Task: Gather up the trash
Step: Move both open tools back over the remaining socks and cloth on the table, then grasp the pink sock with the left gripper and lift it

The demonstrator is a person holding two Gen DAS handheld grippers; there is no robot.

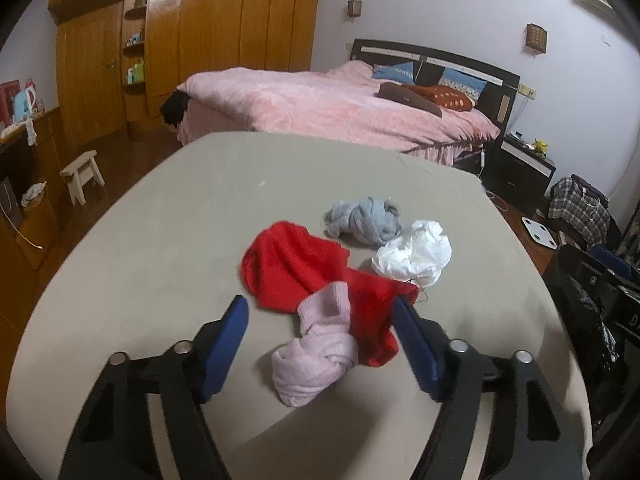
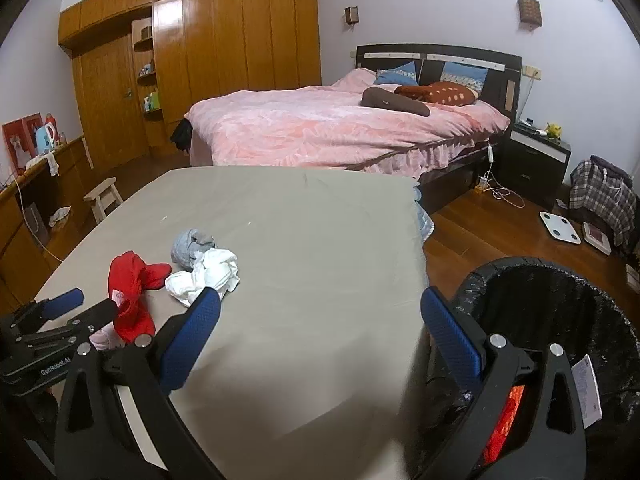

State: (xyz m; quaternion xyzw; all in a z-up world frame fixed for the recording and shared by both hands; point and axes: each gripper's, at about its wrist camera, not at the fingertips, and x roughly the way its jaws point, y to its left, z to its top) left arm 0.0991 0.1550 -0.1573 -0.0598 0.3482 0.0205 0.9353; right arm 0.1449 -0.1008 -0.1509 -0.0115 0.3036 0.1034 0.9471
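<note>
Straddling pink sock (image 1: 316, 354): L claw (image 1: 320, 312), unclamped.

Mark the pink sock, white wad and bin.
pink sock (image 1: 316, 354), left wrist view, on its knotted middle
white wad (image 1: 414, 254), left wrist view, centre of the crumple
bin (image 2: 536, 266), right wrist view, far rim of the black liner

The table cover (image 1: 140, 240) is matt cloth, the red sock (image 1: 296, 268) and pink sock (image 1: 316, 360) soft knit, the bin liner (image 2: 560, 280) glossy crinkled plastic, the wardrobe (image 2: 240, 32) shiny wood.
</note>
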